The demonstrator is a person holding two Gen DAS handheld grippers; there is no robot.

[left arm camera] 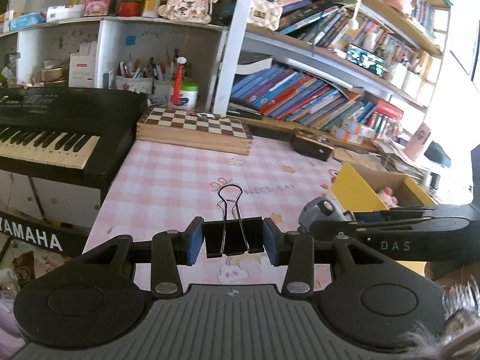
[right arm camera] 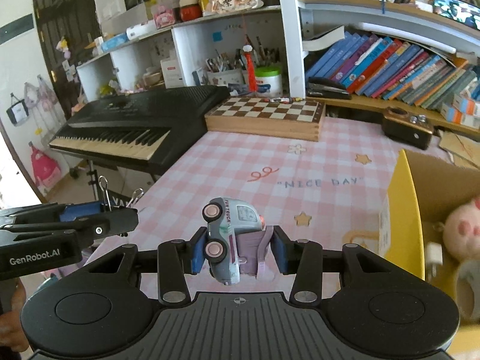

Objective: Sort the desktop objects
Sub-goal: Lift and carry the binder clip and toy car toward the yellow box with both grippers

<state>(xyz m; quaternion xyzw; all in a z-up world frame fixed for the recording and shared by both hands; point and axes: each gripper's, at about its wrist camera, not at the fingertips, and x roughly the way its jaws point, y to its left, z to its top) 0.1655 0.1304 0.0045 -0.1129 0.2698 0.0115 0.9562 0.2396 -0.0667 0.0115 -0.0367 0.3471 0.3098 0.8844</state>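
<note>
I held two grippers over the pink checked tablecloth (right arm camera: 240,162). My left gripper (left arm camera: 234,237) was clenched on a black binder clip (left arm camera: 234,238). The blue pads (left arm camera: 195,240) pressed on both sides of the clip, and its silver wire handles stuck up above my fingers. The clip was lifted off the tablecloth, above the near part of it.

My right gripper (right arm camera: 238,247) was grasping a small grey toy truck (right arm camera: 231,234). The truck was tipped on its side, so its two pink wheels faced one pad and its roof side faced the other. It hung above the tablecloth, close to the words "NICE DAY" printed on the cloth. In the left camera I saw the truck (left arm camera: 321,210) poking out past the right gripper (left arm camera: 330,219), which was just to the right of my clip.

A yellow cardboard box (right arm camera: 405,210) stood on the right edge of the tablecloth, near the truck. A pink plush toy (right arm camera: 462,231) lay inside it. At the far end of the tablecloth sat a wooden chessboard (right arm camera: 267,117). A black keyboard (right arm camera: 132,126) stood off the left side of the tablecloth. A small dark box with knobs (right arm camera: 408,126) sat at the far right corner of the tablecloth, below the shelf of books (right arm camera: 390,69).
</note>
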